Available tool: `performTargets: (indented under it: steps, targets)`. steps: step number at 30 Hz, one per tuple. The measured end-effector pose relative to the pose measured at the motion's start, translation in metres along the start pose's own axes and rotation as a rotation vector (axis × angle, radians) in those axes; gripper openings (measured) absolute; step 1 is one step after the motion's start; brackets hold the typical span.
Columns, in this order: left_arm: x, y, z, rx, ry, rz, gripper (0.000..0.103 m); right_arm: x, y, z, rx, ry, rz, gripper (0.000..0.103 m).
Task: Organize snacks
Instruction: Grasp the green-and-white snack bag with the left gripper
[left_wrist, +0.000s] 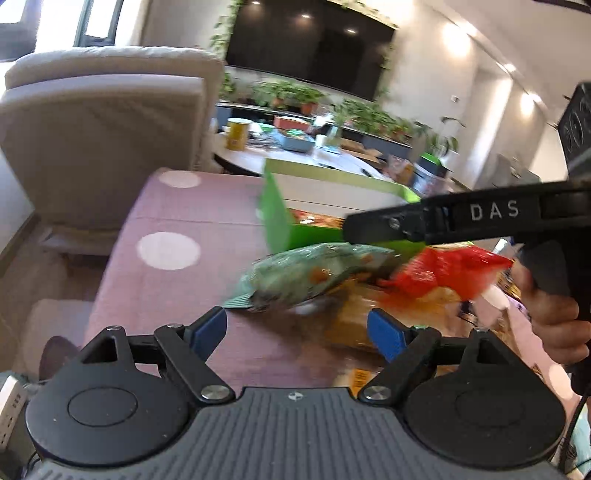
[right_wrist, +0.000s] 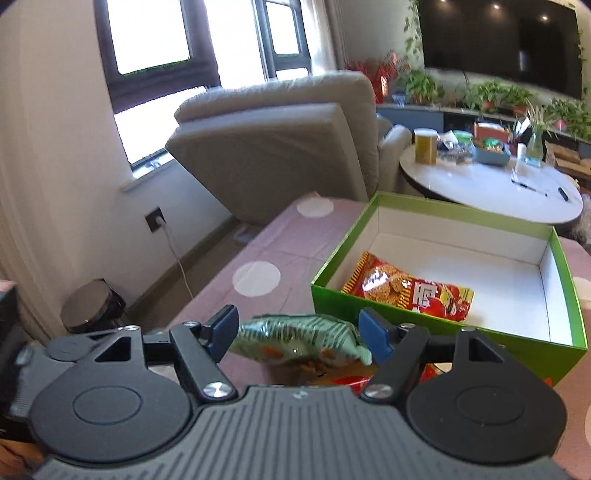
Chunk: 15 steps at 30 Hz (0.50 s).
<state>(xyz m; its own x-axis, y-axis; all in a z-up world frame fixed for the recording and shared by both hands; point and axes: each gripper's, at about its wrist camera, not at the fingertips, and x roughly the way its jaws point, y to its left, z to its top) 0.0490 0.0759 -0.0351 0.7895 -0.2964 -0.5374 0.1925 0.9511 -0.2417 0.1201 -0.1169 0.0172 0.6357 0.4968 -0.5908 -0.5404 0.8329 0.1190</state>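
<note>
Green crinkled foil snack bag (right_wrist: 301, 341) lies lengthwise across the lower centre, between the parted blue pads of the right gripper (right_wrist: 299, 332), contact unclear; left gripper (left_wrist: 297, 330), jaws apart, holds nothing; only the right-wrist view shows the green cardboard box (right_wrist: 369, 314) interior with a red packet (right_wrist: 410, 291); only the left-wrist view shows a hand (left_wrist: 554, 317) at right; dotted mauve tablecloth (left_wrist: 177, 221) beneath.

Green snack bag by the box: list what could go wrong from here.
1. The green snack bag lies between the right claw pads without visible pinching; closing on its puffy middle may squeeze it out.
2. The green box wall stands just beyond; a low carry could catch it.
3. The left claw hovers close and could collide.
</note>
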Motion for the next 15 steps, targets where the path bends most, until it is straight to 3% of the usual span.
performTargets:
  steps: [6,15]
  targets:
    - [0.011,0.016,0.000,-0.021,-0.020,0.031,0.082,0.010,-0.001,0.003,0.013,0.042,-0.040,0.080]
    - [0.038,0.013,0.009,0.032,-0.041,0.009,0.081,0.001,0.000,-0.009,-0.064,0.005,-0.056,0.080]
